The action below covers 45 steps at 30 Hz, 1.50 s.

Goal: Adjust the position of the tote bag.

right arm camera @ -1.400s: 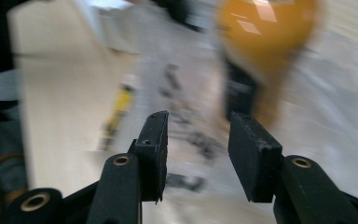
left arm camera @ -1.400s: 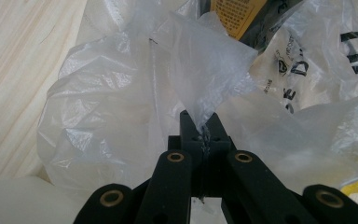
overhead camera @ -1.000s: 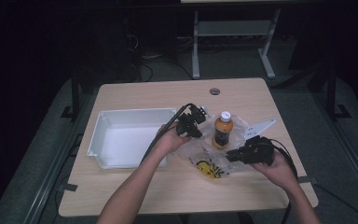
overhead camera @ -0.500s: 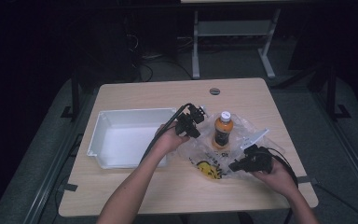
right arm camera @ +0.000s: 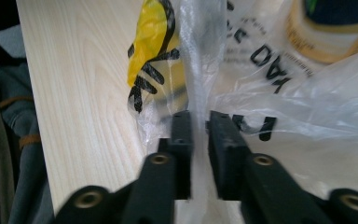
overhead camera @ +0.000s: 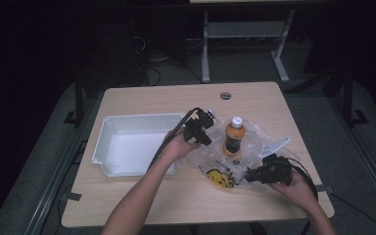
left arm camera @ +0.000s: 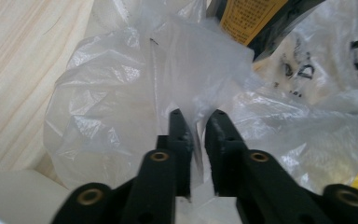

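- Since the earlier frame, the right gripper [overhead camera: 254, 175] is sitting lower and nearer the table's front edge, dragging the plastic bag [overhead camera: 254, 142] with it; the left gripper [overhead camera: 201, 128] is hovering beside the orange bottle [overhead camera: 233, 137] and white tray [overhead camera: 127, 142].
- Left gripper view: the jaws are pinching a fold of the bag [left arm camera: 168, 79].
- Right gripper view: the jaws are nipping the bag's edge [right arm camera: 200, 70] over the table [right arm camera: 84, 93].

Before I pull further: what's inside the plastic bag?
An orange bottle stands upright in the plastic bag. The crumpled film near the yellow print hides whether anything else lies there.
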Each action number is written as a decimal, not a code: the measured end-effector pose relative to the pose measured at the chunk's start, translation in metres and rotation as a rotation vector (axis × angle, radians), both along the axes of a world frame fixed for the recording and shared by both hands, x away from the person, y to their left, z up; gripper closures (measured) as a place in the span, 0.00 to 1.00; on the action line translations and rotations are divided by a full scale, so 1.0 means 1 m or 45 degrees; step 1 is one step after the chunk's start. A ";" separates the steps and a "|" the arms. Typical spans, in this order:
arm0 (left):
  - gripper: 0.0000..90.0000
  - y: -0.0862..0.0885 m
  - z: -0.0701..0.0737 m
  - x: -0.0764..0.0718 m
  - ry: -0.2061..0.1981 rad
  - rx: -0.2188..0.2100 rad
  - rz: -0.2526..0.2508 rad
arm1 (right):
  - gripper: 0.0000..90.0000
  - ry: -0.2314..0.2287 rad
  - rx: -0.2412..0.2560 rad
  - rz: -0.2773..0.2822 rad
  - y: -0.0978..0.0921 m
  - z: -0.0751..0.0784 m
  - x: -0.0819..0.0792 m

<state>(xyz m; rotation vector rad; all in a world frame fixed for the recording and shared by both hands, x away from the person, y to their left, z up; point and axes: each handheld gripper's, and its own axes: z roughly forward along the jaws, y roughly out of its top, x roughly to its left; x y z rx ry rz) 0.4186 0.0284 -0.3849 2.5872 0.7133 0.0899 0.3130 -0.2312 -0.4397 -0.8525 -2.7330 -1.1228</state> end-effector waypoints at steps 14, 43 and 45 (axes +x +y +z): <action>0.51 0.017 0.026 -0.008 -0.010 -0.126 0.004 | 0.65 -0.124 0.141 -0.074 -0.012 0.027 -0.013; 0.99 0.017 0.025 -0.029 0.014 -0.166 -0.144 | 0.62 -0.267 0.145 -0.032 0.048 0.058 0.002; 0.99 0.015 0.021 -0.033 0.020 -0.144 -0.159 | 0.61 -0.285 0.140 -0.046 0.050 0.060 0.004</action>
